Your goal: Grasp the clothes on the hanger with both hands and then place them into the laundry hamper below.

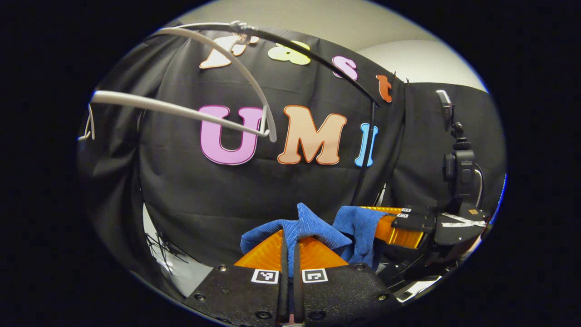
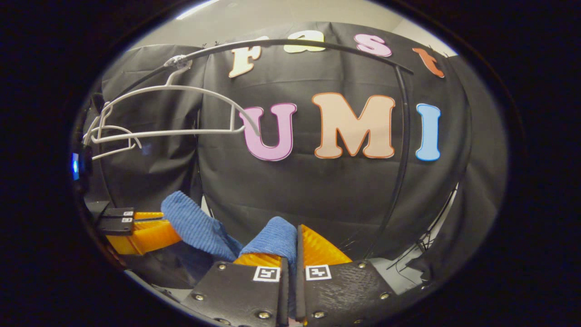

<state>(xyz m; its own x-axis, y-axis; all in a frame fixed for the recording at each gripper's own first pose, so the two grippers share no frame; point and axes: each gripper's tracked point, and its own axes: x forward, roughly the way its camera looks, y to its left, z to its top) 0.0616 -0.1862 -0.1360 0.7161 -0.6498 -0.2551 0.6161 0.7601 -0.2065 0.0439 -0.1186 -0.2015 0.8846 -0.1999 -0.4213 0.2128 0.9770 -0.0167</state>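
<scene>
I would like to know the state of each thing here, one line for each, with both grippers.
Blue cloth: off the hanger, held between both grippers.
White hanger: bare, hanging on the black rail.
Left gripper: shut on the blue cloth.
Right gripper: shut on the blue cloth.

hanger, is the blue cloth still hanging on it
No, the white hanger hangs bare, while the blue cloth is pinched lower down.

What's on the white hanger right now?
Nothing: the white hanger hangs bare on the black rail. The blue cloth is off it, pinched by the left gripper and right gripper. Below the grippers is out of view.
</scene>
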